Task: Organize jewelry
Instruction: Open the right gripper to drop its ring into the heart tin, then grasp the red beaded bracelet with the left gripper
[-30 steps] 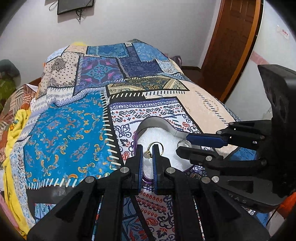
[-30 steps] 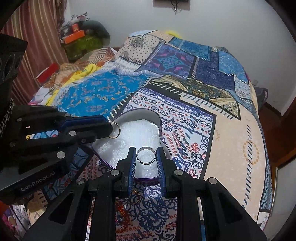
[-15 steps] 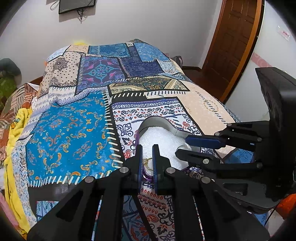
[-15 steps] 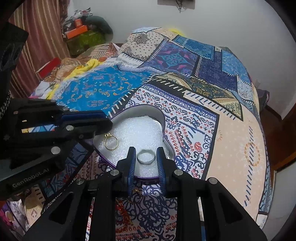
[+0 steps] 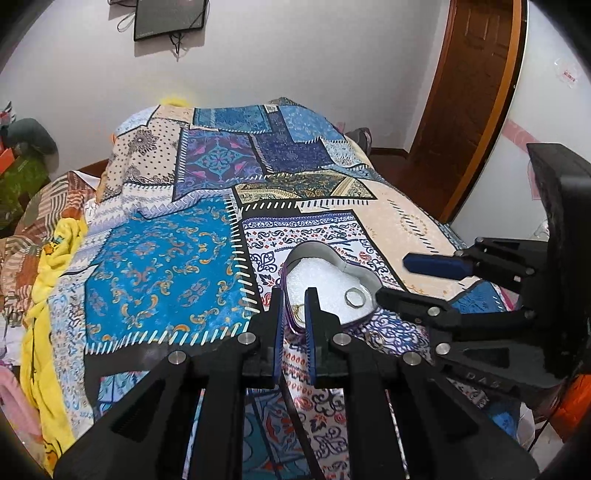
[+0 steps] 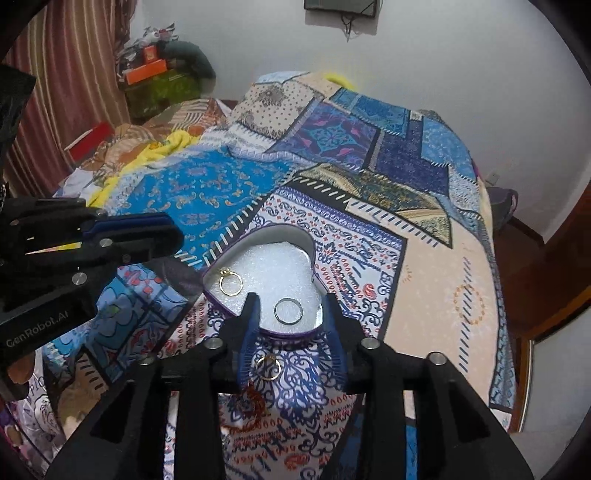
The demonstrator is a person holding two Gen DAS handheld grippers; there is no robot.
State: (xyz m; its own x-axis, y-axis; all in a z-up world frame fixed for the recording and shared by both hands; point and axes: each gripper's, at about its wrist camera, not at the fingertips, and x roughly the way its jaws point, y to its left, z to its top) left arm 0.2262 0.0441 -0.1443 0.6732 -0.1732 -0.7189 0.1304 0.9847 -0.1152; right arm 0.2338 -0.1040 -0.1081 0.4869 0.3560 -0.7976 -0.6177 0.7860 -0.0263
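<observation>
While both grippers hang over the bed, a heart-shaped box lies on the patterned bedspread, with white foam inside it. A gold ring lies on the foam at the left side of the box, and a silver ring lies on the foam near the front edge. Another gold ring lies on the bedspread, outside the box and just in front of it.

The right gripper has its two fingers spread wide. The silver ring sits between them on the foam and touches neither finger. The ring on the bedspread lies close to the inner side of the left finger.

The left gripper has its fingers apart with a narrow gap, and nothing is held between them. In the left wrist view the near edge of the box and a part of the gold ring show through this gap. In the same view the silver ring lies on the foam at the right side of the box, near the lower finger of the right gripper. In the right wrist view the left gripper is at the left, above the bedspread and apart from the box.

A dark screen hangs on the wall, and a wooden door stands at the right of the bed.
</observation>
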